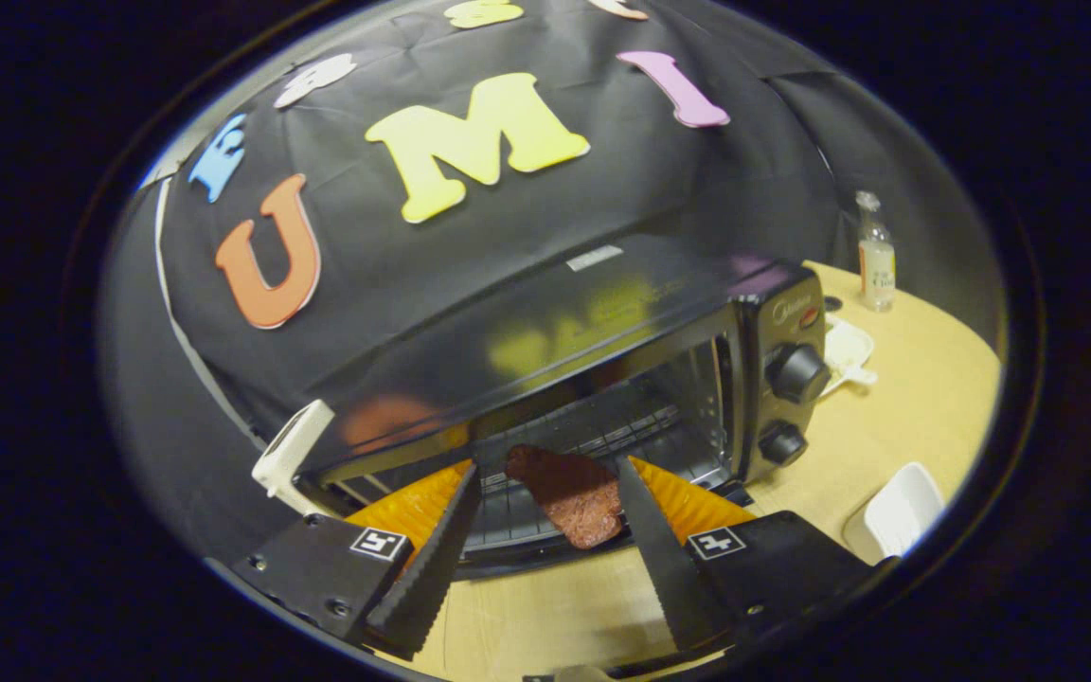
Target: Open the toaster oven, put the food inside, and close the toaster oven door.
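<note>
Open toaster oven (602,379) — meat slice (569,493) inside.

My gripper (545,464) gapes wide at a black toaster oven (602,379) with black knobs (796,372). Reddish-brown meat (569,493) lies on its dark rack. Tan table (905,398), white dish (901,507), clear bottle (875,251).

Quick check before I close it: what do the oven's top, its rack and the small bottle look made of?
Toaster oven top: glossy dark metal, probably, mirroring colours. Rack: thin bare metal wires, with the food lying on it. Bottle: clear glass or plastic; cannot tell. The claw is open, fingers either side of the food.
</note>
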{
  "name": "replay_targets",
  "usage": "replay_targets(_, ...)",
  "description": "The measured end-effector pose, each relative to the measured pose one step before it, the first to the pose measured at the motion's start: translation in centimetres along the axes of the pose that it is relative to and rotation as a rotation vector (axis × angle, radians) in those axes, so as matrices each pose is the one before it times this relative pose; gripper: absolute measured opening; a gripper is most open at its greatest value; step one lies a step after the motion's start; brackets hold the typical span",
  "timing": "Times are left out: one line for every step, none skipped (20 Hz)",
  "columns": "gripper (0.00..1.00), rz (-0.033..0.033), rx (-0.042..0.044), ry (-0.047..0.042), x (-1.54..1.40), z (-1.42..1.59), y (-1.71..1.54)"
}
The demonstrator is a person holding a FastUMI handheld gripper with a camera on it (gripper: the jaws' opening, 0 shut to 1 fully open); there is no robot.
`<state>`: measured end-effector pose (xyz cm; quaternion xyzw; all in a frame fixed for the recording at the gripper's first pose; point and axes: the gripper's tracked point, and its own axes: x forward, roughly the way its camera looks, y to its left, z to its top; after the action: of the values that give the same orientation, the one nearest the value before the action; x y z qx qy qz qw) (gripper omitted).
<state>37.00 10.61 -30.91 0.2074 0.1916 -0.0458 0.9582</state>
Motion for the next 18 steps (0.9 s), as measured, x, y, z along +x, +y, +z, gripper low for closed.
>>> replay_targets(0.93,0.01255,-0.04154,-0.00718,-1.895,0.481,0.221)
replay_targets(0.93,0.00752,-0.03921,-0.01496,-2.262,0.615,0.178)
replay_targets(0.93,0.00308,-0.02175,-0.01845,-2.217,0.770,0.085)
replay_targets(0.93,0.00180,-0.01589,-0.01533,-2.170,0.698,0.051)
replay_targets(0.93,0.00031,-0.01331,-0.01336,-2.277,0.745,-0.012)
replay_targets(0.96,0.00354,-0.01600,-0.00840,-2.274,0.620,0.046)
replay_targets(0.96,0.00012,-0.02745,-0.01359,-2.176,0.698,-0.112)
replay_targets(0.97,-0.00591,-0.02744,-0.01232,-2.087,0.648,-0.185)
replay_targets(0.97,-0.00454,-0.02544,-0.00926,-1.918,0.309,-0.292)
replay_targets(0.97,-0.00728,-0.02599,-0.00002,-1.767,-0.171,-0.356)
replay_targets(0.97,-0.00126,-0.02463,0.00608,-1.611,-0.139,-0.258)
replay_targets(0.97,0.00748,-0.01176,0.00090,-1.414,-0.436,-0.041)
replay_targets(0.98,0.01553,-0.00220,0.00703,-1.297,-0.381,0.176)
replay_targets(0.98,0.00509,-0.00928,0.01442,-1.117,-0.817,-0.066)
replay_targets(0.98,0.00170,-0.01870,0.01494,-1.011,-0.824,-0.214)
replay_targets(0.98,0.00269,-0.01970,0.00887,-0.957,-0.454,-0.189)
replay_targets(0.98,-0.00318,-0.02260,0.01219,-0.611,-0.754,-0.114)
replay_targets(0.98,-0.00451,-0.02075,0.01410,-0.393,-1.182,-0.100)
